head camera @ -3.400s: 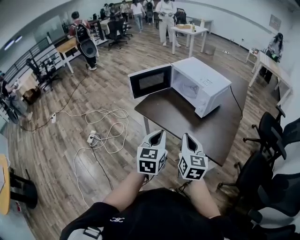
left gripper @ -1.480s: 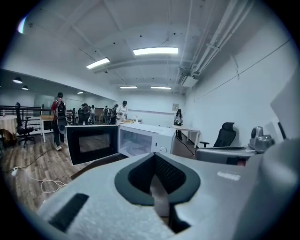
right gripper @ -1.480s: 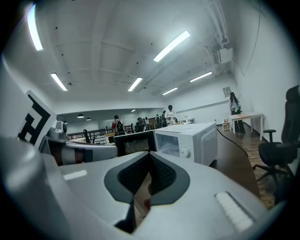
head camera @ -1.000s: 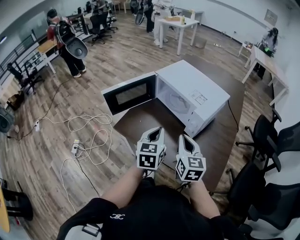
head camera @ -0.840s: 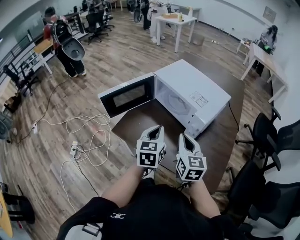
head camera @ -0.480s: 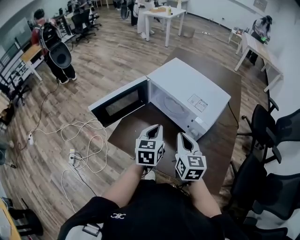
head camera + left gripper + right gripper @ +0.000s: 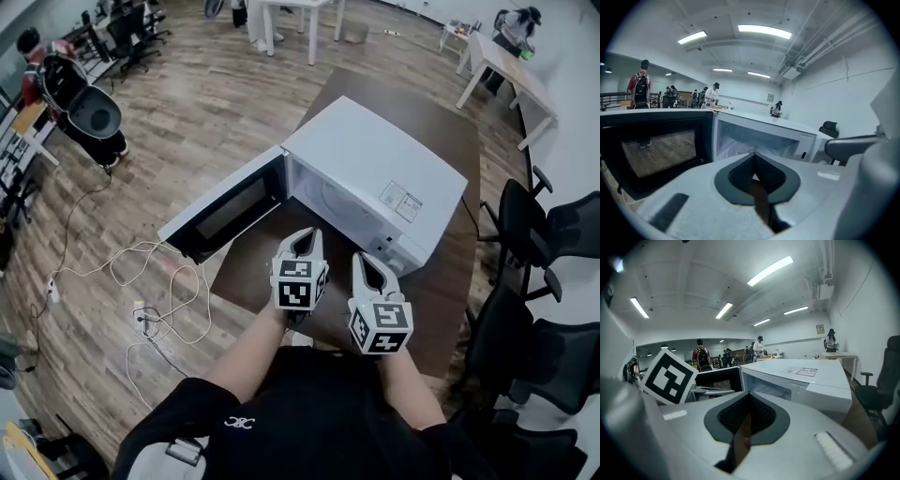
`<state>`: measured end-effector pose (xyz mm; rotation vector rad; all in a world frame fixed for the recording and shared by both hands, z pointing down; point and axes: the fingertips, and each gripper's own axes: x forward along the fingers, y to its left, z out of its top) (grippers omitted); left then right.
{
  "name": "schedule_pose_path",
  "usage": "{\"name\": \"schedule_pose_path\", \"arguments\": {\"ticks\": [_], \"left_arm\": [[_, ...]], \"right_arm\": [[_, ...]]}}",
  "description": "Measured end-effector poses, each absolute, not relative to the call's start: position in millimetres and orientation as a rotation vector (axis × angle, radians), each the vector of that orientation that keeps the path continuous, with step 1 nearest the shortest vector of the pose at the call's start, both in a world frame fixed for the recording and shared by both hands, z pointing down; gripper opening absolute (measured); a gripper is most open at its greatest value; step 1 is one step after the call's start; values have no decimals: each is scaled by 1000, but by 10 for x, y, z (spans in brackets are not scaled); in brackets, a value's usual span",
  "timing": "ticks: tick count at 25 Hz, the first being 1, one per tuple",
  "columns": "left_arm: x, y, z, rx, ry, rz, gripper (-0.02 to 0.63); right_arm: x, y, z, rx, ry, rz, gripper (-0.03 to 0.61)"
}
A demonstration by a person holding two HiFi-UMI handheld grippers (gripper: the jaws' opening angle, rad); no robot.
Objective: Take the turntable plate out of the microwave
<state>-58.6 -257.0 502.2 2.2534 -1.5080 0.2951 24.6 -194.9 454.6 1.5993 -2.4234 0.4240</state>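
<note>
Big wood floor [image 7: 187, 122] all around, then a dark brown surface [image 7: 248, 274] with a white microwave [image 7: 375, 159] sitting on it, its dark-windowed door [image 7: 225, 211] swung wide open toward the left of the head view. Black office chairs [image 7: 525, 211] crowd the right side, and a white cable [image 7: 159, 281] loops on the floor. Both tools hover side by side just in front of the open cavity. The left tool [image 7: 306, 239] has its jaws pressed together on nothing, and the right tool [image 7: 362, 264] is the same. The turntable plate [image 7: 328, 202] sits inside the microwave, only faintly visible.
</note>
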Motion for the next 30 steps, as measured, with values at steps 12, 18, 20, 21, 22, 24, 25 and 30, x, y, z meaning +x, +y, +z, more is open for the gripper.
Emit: {"name": "schedule_pose_path", "arguments": {"ticks": [12, 18, 20, 21, 22, 24, 25, 30], "left_arm": [[-482, -2980, 5798, 2006, -1209, 98, 28], [-415, -3196, 6069, 1764, -944, -236, 90], [-440, -3305, 6166, 1670, -889, -345, 103], [-453, -3355, 6216, 1629, -872, -385, 104], [-466, -3396, 6269, 1593, -862, -412, 109], [-493, -3457, 6386, 1544, -859, -439, 120], [-508, -3480, 6450, 1527, -863, -441, 132], [-474, -3549, 6675, 1452, -829, -464, 143]], "right_arm": [[509, -2089, 4833, 1653, -2305, 487, 8], [633, -2093, 4928, 1663, -2284, 504, 8], [659, -2083, 4950, 1658, -2278, 504, 8], [672, -2077, 4959, 1655, -2275, 506, 8], [683, -2070, 4966, 1654, -2272, 508, 8], [700, -2057, 4980, 1653, -2265, 506, 8], [708, -2053, 4992, 1653, -2260, 506, 8], [777, -2057, 5058, 1661, -2238, 533, 8]]}}
